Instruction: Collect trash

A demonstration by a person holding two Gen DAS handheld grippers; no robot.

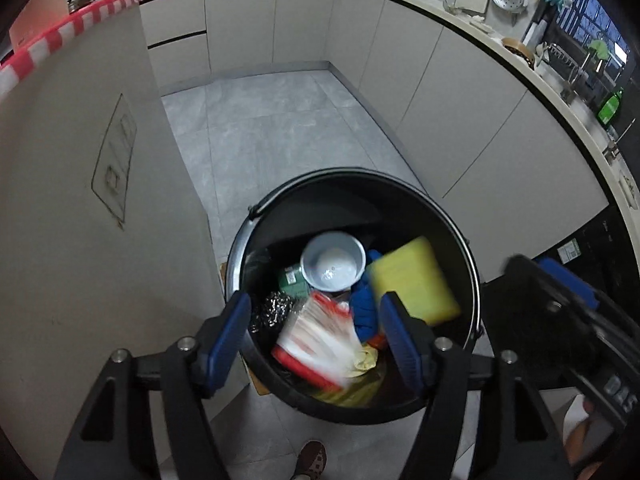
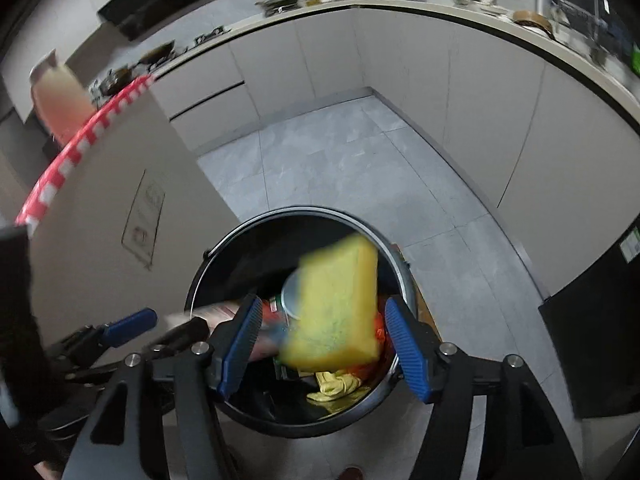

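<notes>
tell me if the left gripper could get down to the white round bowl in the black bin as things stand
Probably yes. The left gripper is open above the black bin, and the white round bowl lies uncovered on top of the trash. The blurred red and white wrapper below the gripper and the yellow sponge alongside may crowd it.

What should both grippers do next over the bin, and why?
Probably lift both clear. The yellow sponge sits blurred between the right gripper's open jaws, touching neither pad; the red-and-white wrapper likewise below the left gripper. Both appear to be dropping into the black bin.

Both wrist views look steeply down, close above the bin.
</notes>
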